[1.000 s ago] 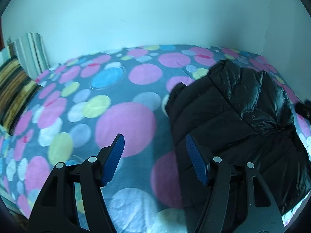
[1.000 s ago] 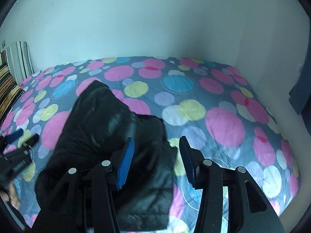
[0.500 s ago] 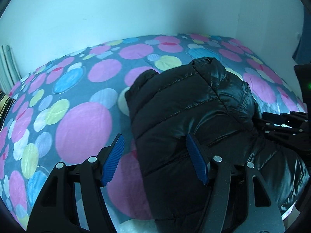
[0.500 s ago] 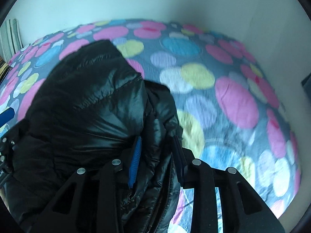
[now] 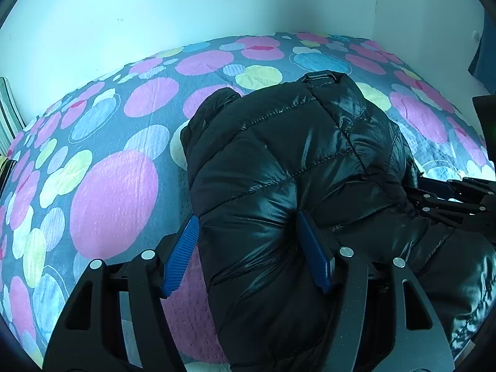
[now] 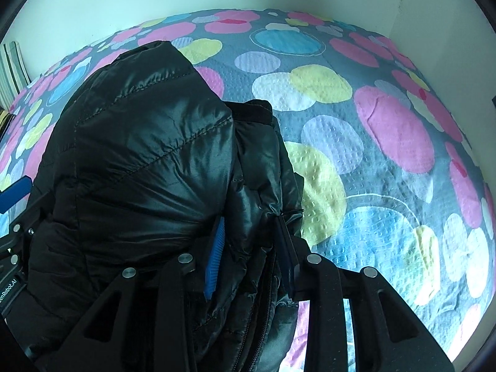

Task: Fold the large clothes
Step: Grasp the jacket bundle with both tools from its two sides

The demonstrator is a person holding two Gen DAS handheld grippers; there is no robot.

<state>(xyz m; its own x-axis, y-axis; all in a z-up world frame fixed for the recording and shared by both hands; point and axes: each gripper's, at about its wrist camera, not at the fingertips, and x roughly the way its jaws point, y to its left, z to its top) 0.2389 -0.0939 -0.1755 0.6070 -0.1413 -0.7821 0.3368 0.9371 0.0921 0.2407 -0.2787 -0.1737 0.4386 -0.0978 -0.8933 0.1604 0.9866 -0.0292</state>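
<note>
A shiny black puffer jacket (image 5: 294,161) lies bunched on a bed with a dotted cover (image 5: 111,198). My left gripper (image 5: 248,248) has its blue pads on either side of the jacket's near left fold, jaws wide and pressing into the padding. My right gripper (image 6: 251,248) is shut on the jacket's (image 6: 139,161) right edge, near the zipper. The right gripper also shows in the left wrist view (image 5: 449,198) at the jacket's right side.
The bed cover (image 6: 387,124) spreads to the right and behind the jacket. A white wall (image 5: 186,6) runs along the far side. A striped pillow (image 6: 11,68) lies at the far left edge.
Both grippers have moved in onto the jacket. The left pads now straddle its fold. The right jaws have narrowed and closed on the jacket's edge.
</note>
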